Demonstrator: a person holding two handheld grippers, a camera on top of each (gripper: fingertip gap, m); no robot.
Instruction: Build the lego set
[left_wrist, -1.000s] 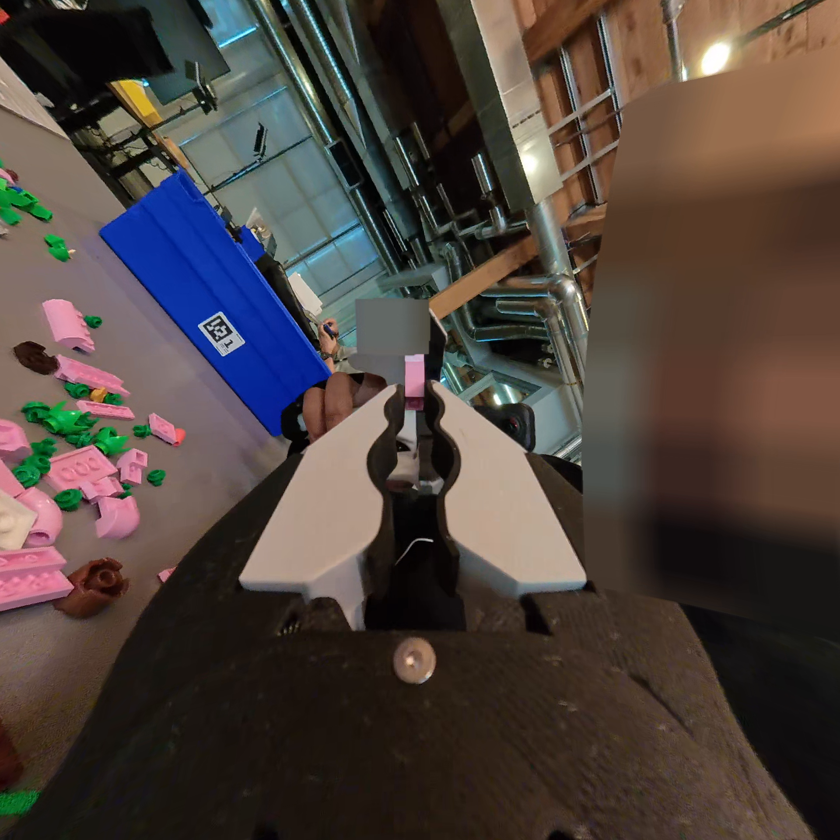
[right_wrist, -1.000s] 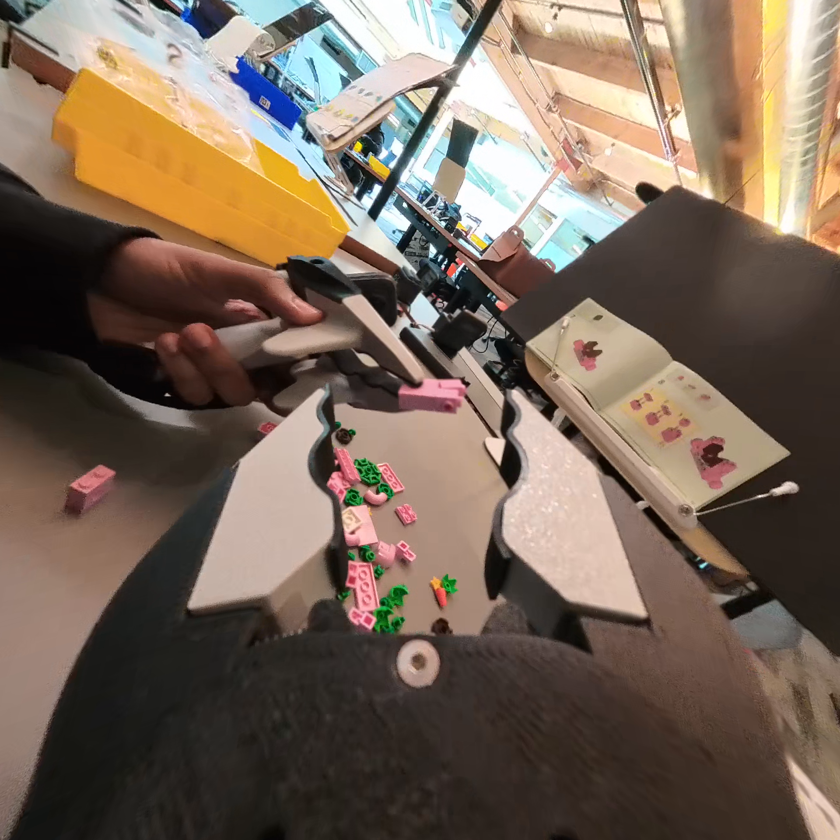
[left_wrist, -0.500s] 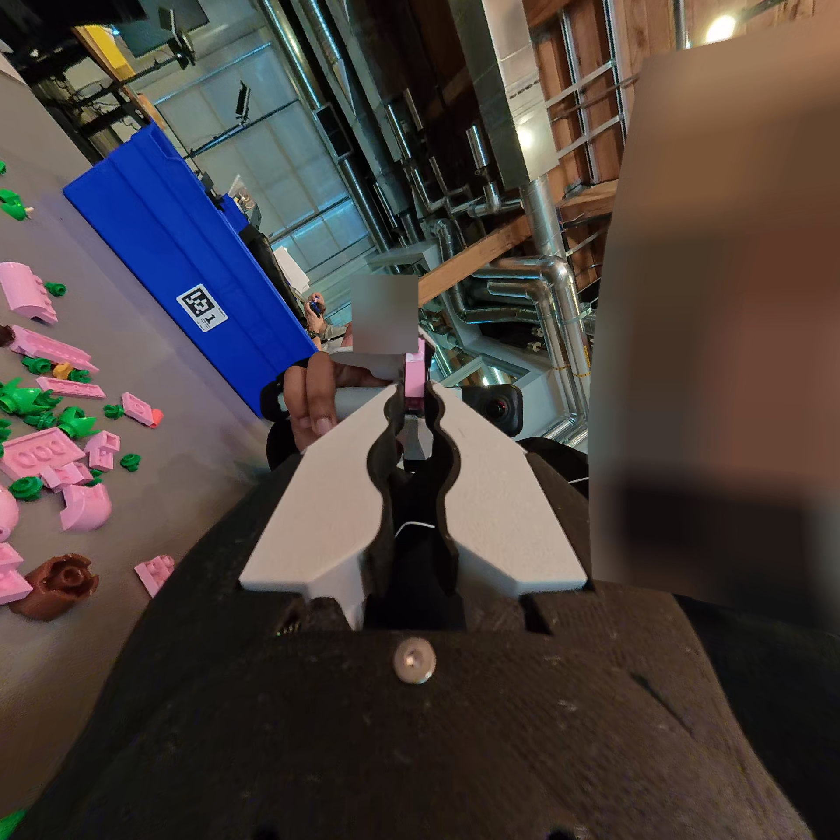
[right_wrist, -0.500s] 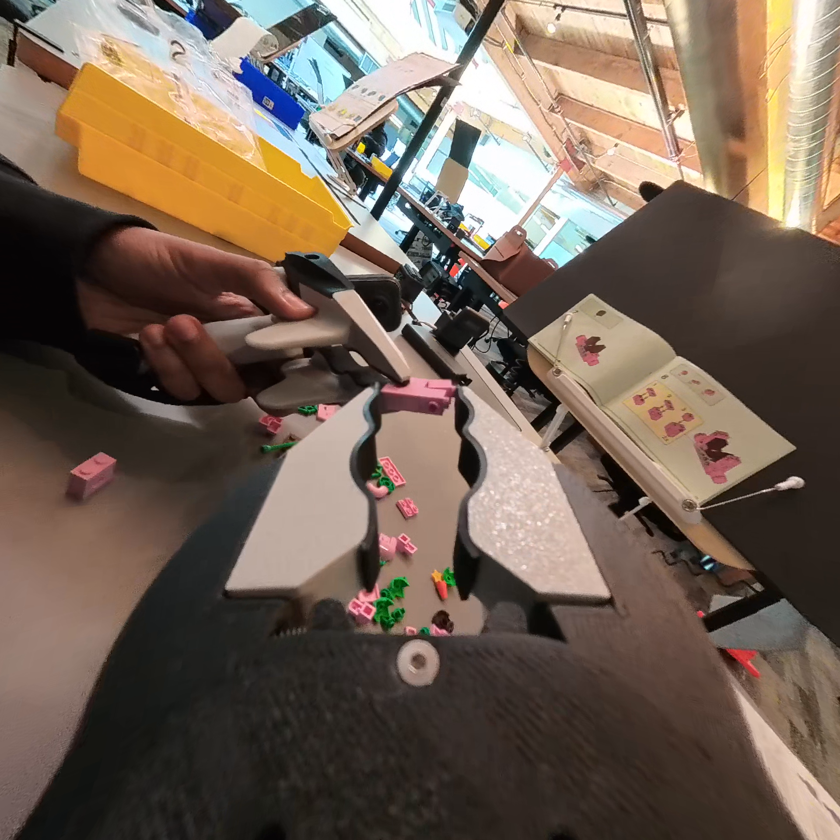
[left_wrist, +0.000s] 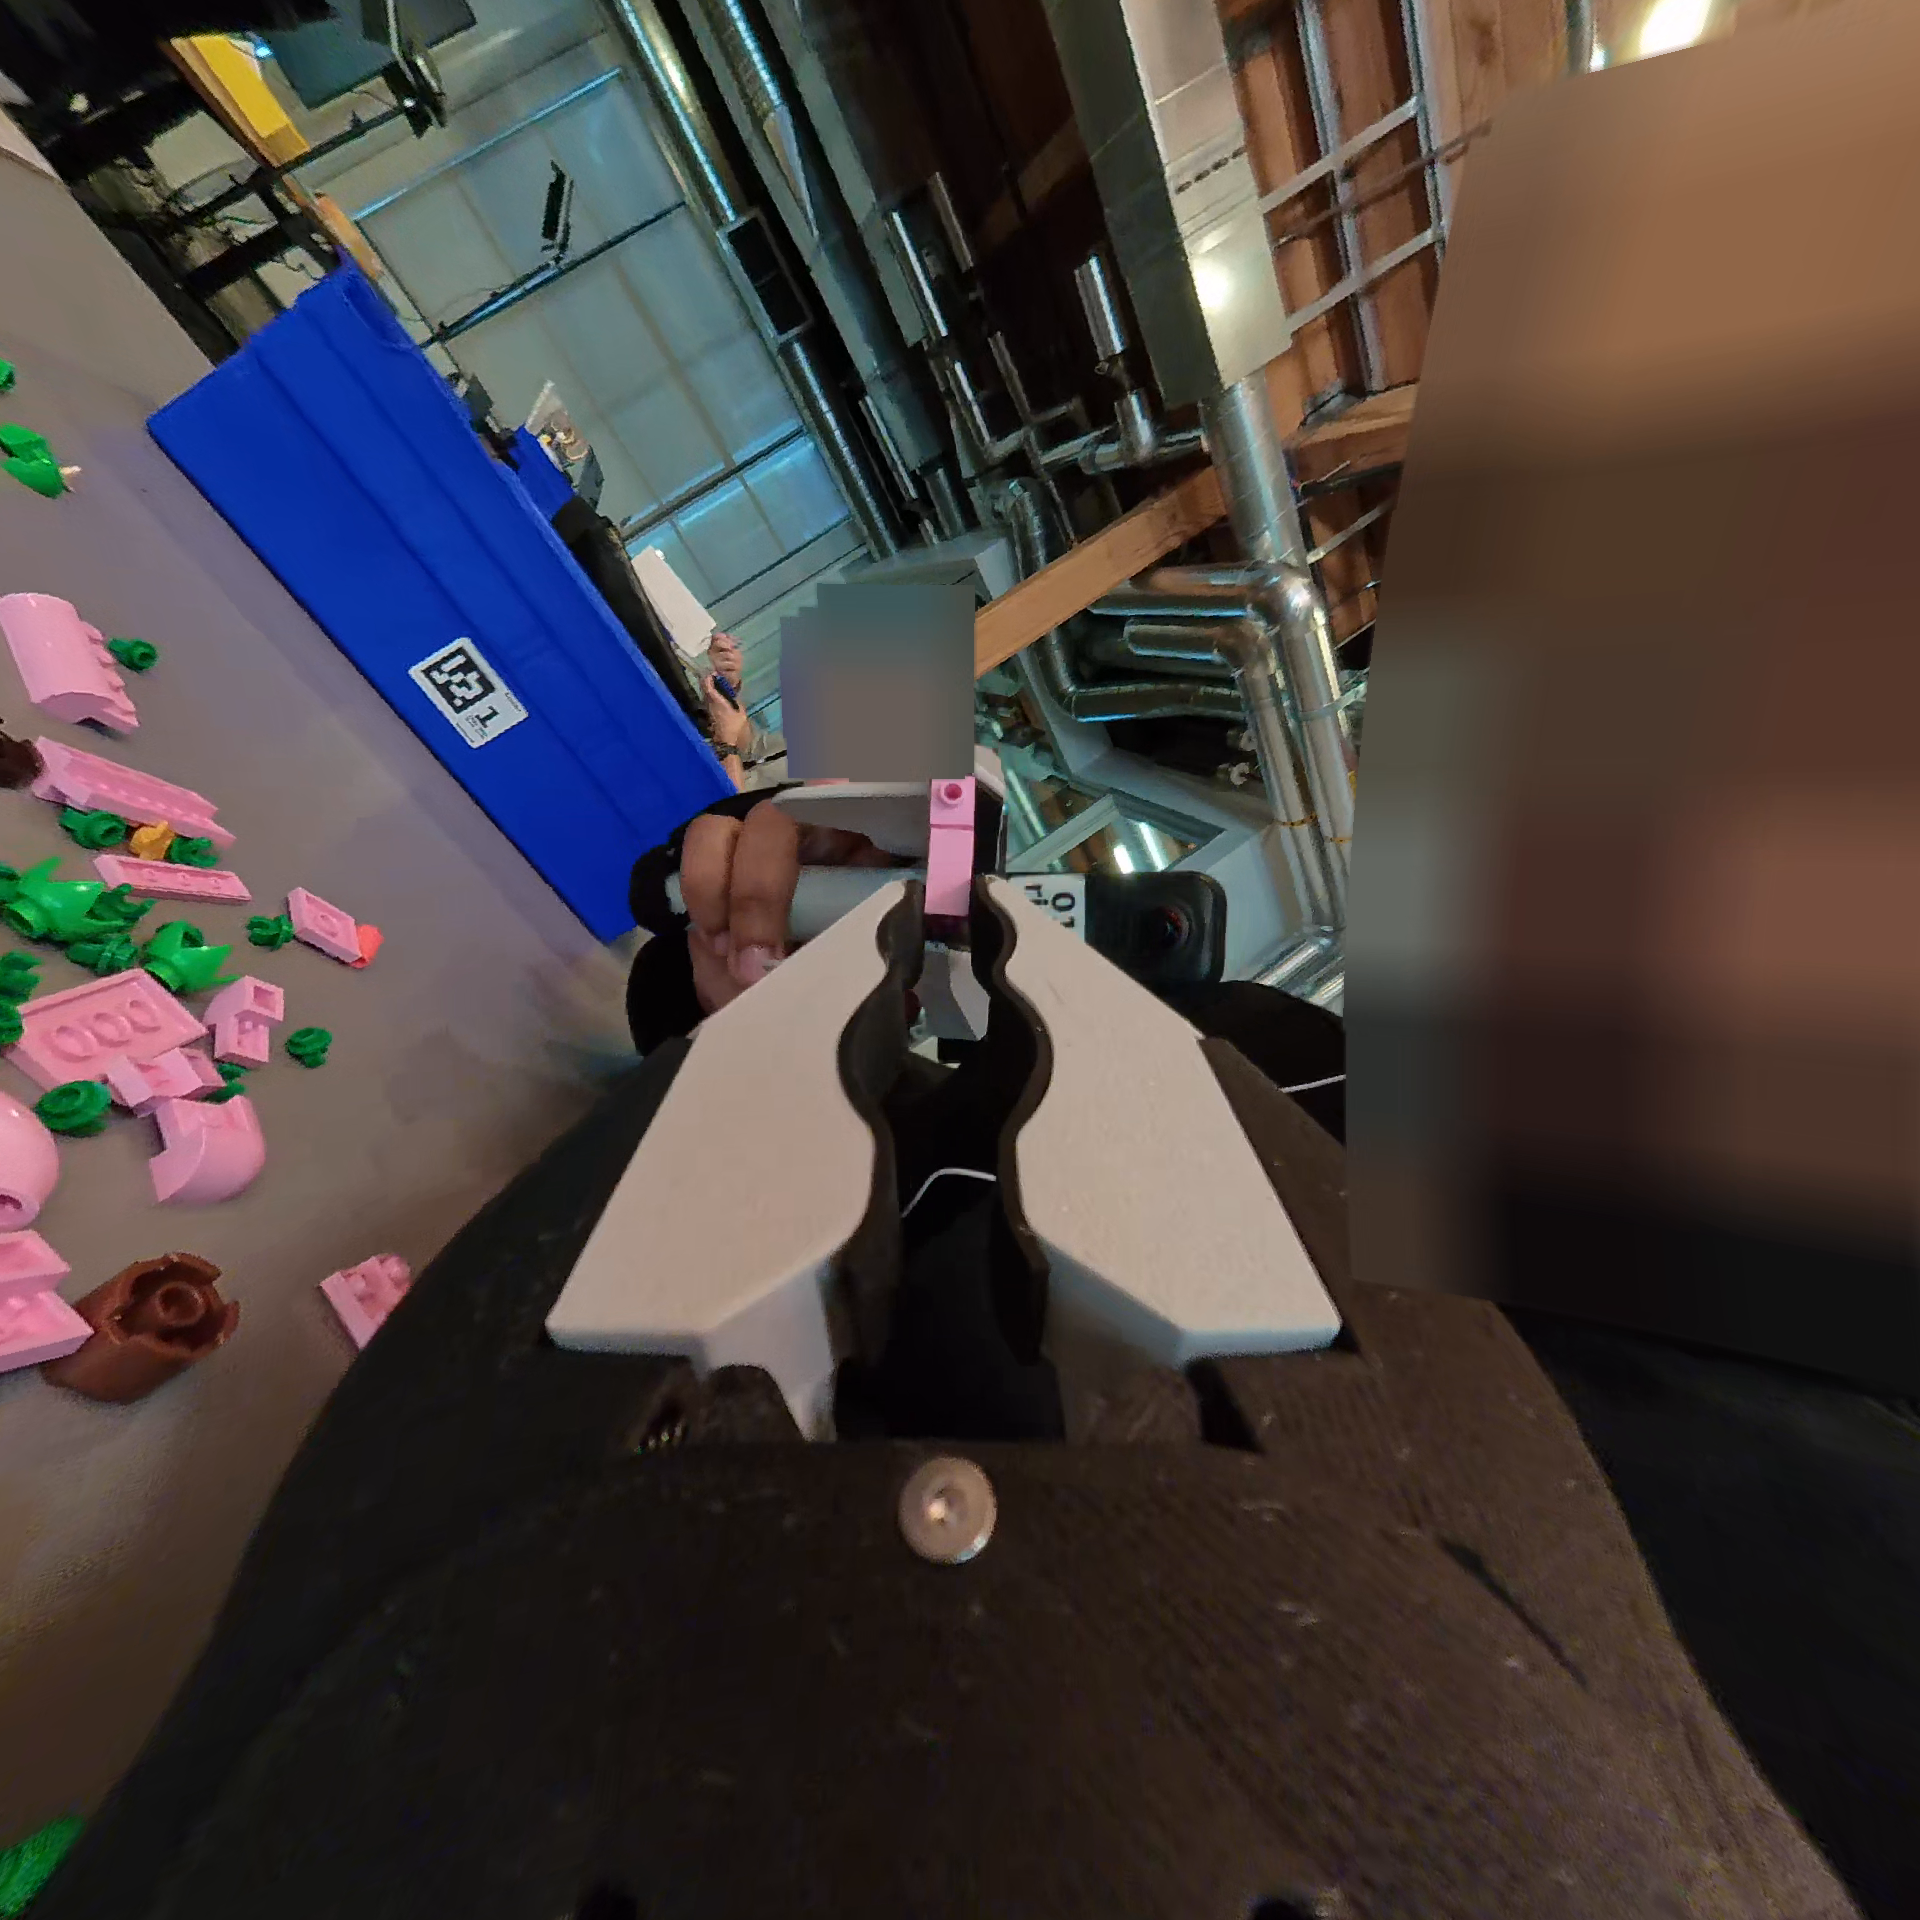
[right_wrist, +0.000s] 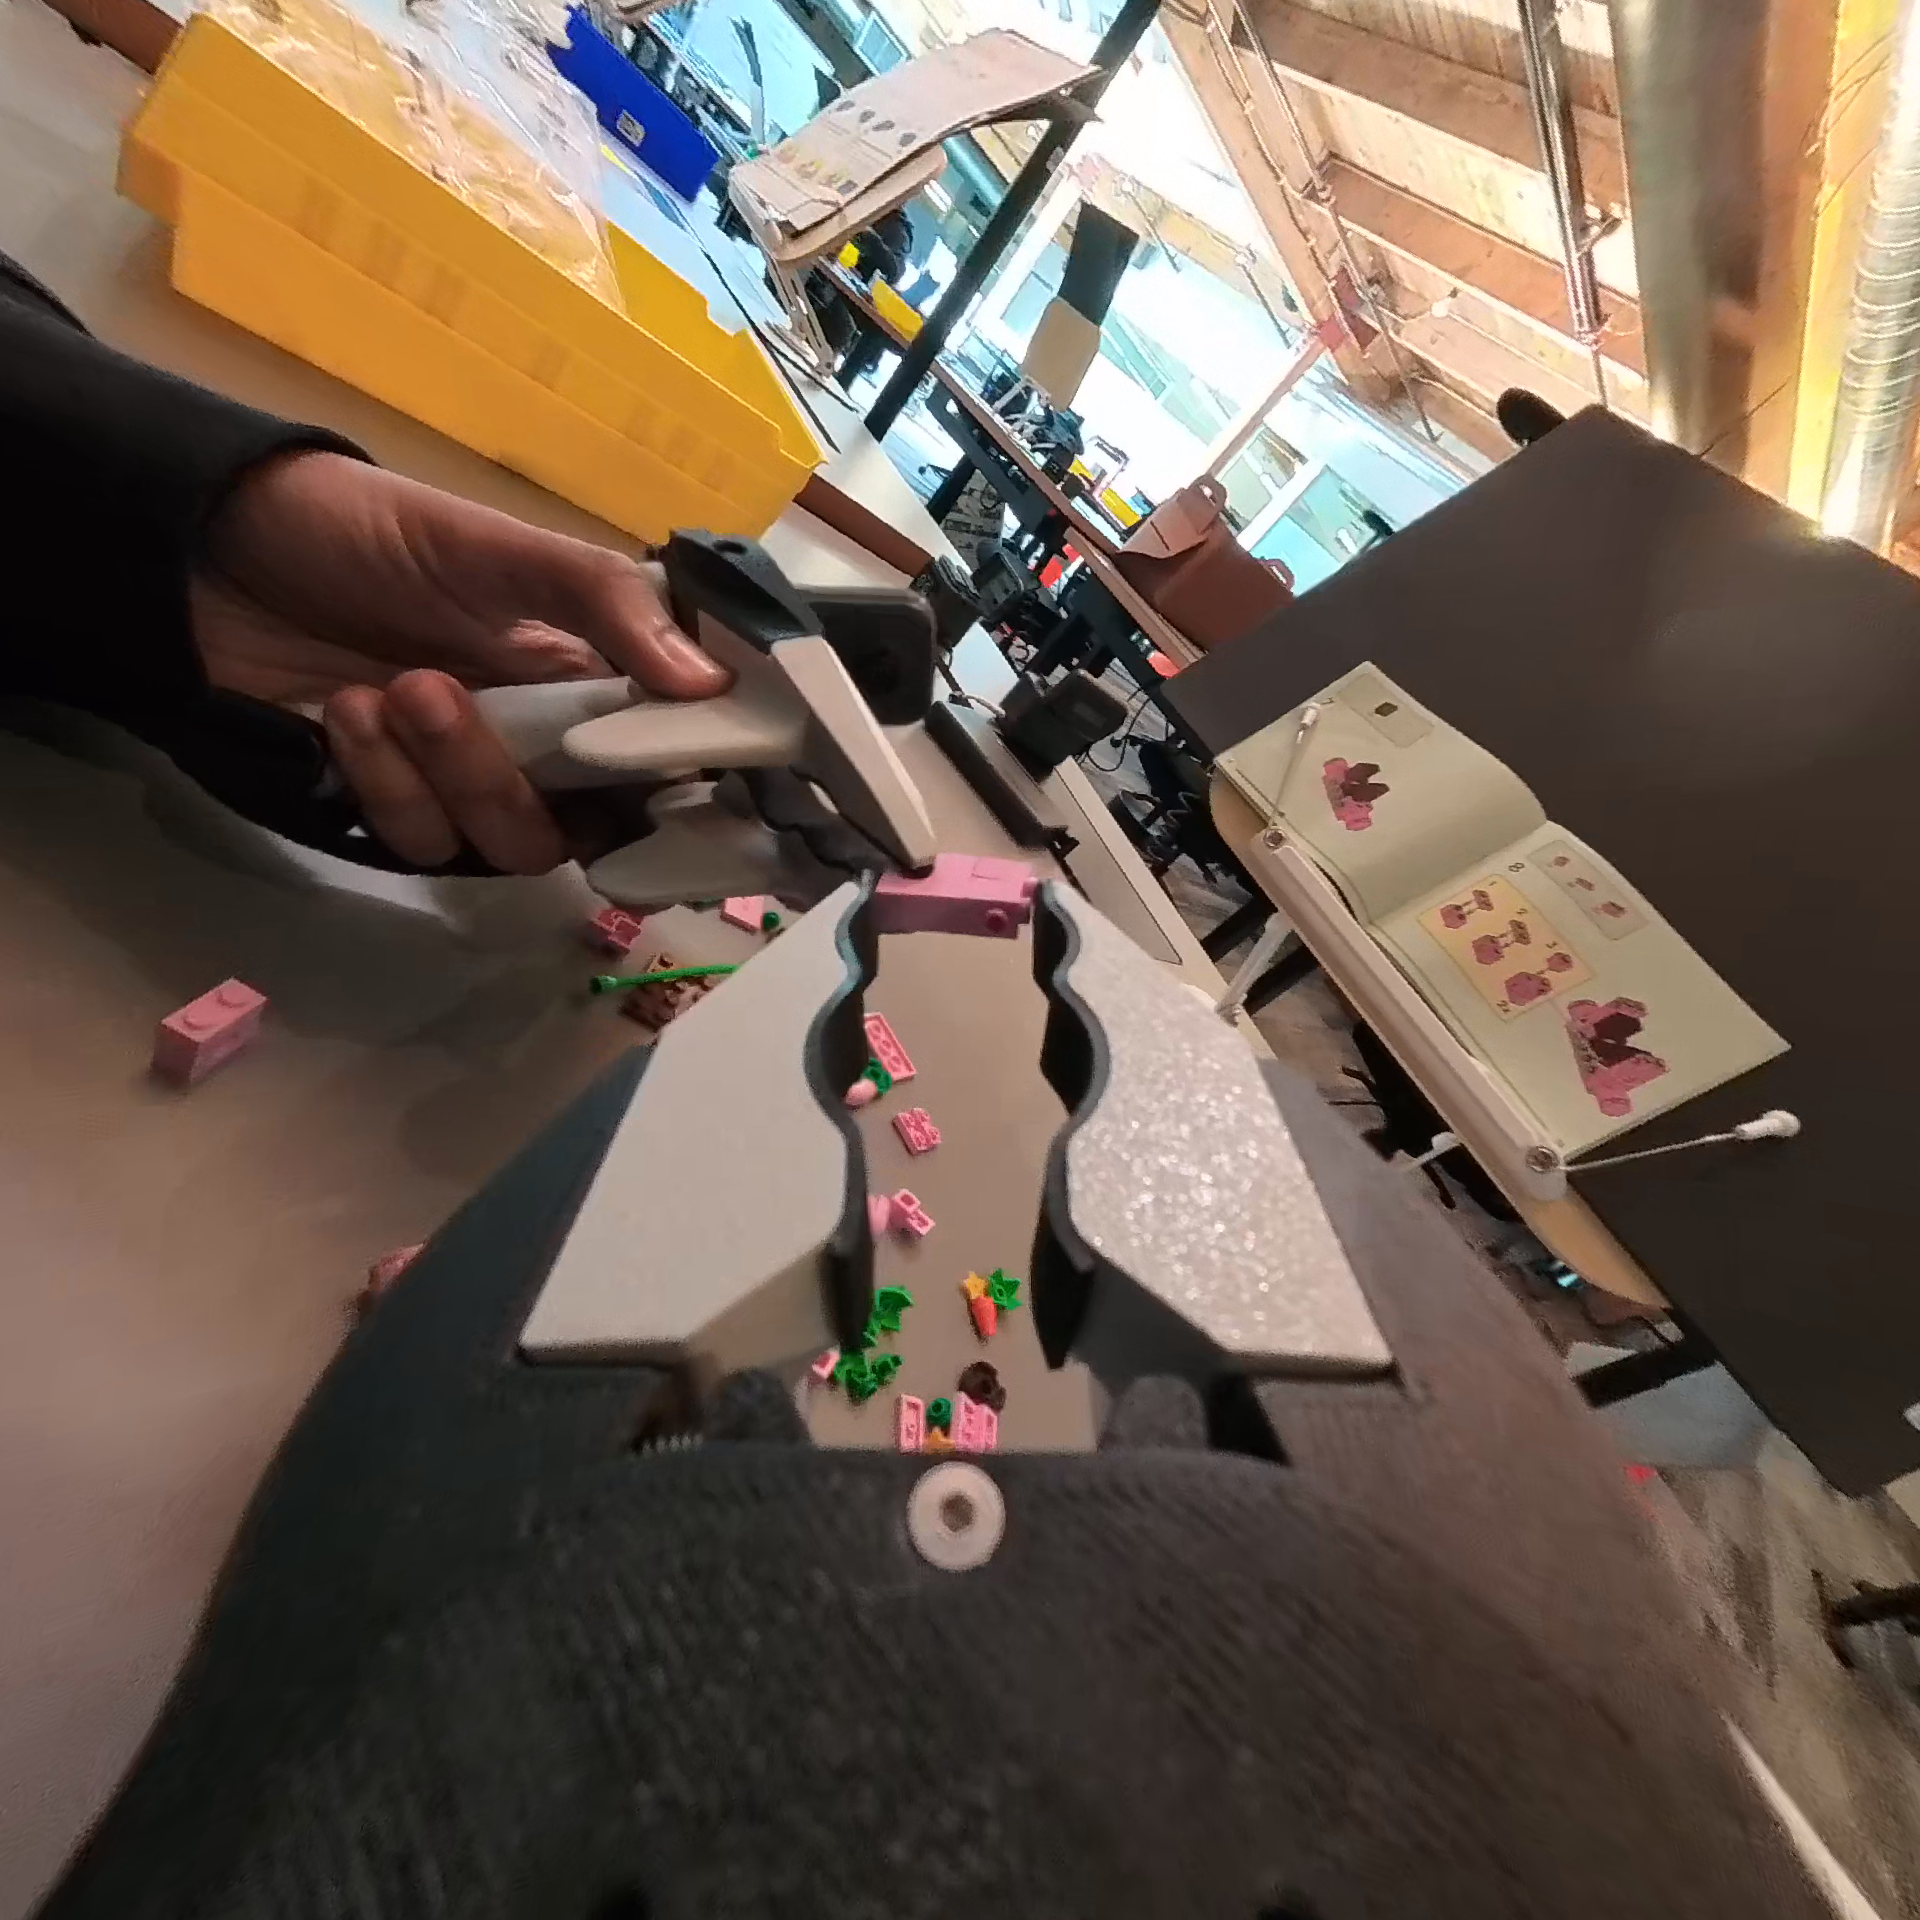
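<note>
Right wrist view: my right gripper (right_wrist: 951, 909) has narrowed onto the pink brick assembly (right_wrist: 954, 896) that the left gripper (left_wrist: 948, 896) grips; handover appears imminent.

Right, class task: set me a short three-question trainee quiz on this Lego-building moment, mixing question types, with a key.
1. True or false: the left gripper holds a green piece.
2. The open instruction booklet rests on: A) a yellow bin, B) a black board, C) the floor.
3. Fill in: the bin beside the loose bricks in the left wrist view is ___.
Key: 1 false, it grips a pink piece; 2 B; 3 blue.
</note>
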